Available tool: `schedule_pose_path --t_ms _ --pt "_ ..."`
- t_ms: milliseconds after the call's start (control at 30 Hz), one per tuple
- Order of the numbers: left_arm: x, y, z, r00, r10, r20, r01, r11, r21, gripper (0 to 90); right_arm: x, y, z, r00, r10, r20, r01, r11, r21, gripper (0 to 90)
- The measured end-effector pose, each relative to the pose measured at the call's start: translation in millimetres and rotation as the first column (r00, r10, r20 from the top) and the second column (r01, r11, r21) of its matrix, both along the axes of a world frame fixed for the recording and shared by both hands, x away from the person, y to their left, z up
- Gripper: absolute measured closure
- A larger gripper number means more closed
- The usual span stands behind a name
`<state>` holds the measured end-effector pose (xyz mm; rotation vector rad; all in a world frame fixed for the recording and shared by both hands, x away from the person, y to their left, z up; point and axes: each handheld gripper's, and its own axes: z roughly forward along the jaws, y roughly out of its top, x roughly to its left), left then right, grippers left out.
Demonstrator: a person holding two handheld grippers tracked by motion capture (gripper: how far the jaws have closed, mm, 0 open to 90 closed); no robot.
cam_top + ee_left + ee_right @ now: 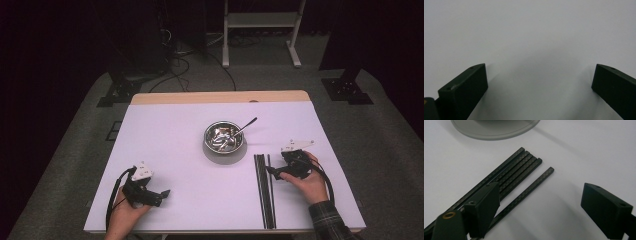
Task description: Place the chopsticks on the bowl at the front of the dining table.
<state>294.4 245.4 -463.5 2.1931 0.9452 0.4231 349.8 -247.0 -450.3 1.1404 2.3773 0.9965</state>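
Observation:
Several long black carbon-fibre rods (265, 190) lie side by side on the white table (175, 130), right of centre. In the right gripper view a tight bundle of rods (511, 173) runs under the left jaw, and one single rod (529, 188) lies a little apart, between the jaws near the left one. My right gripper (270, 171) (541, 187) is open, low over the rods' far ends, holding nothing. My left gripper (162, 194) (540, 68) is open over bare table at the front left.
A shiny metal bowl (224, 135) with a spoon (246, 125) leaning out of it stands on a round grey plate (215, 155) (494, 131) mid-table, just beyond the rods. A wooden strip (220, 96) edges the table's far side.

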Motion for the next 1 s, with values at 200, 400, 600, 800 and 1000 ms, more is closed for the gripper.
schedule_pose_path --t_ms 200,400,600,800,1000 --pt "0.0 0.0 0.0 1.0 0.0 0.0 0.0 1.0 0.0 0.0 -12.7 -3.4 5.6 0.9999 0.004 0.012 -0.004 1.0 0.019 13.8" --pt "0.0 0.0 0.0 1.0 0.0 0.0 0.0 1.0 0.0 0.0 -20.8 -4.6 5.4 0.9999 0.009 0.011 -0.01 1.0 0.019 13.7" --pt "0.0 0.0 0.0 1.0 0.0 0.0 0.0 1.0 0.0 0.0 -27.4 -7.2 4.9 0.9999 0.009 0.013 -0.01 1.0 0.023 13.7" --pt "0.0 0.0 0.0 1.0 0.0 0.0 0.0 1.0 0.0 0.0 -36.5 -5.4 5.0 0.9997 0.021 0.012 -0.022 0.999 0.025 13.7" --pt "0.0 0.0 0.0 1.0 0.0 0.0 0.0 1.0 0.0 0.0 -44.3 -5.0 4.4 0.9995 0.029 0.01 -0.029 0.999 0.024 13.7"
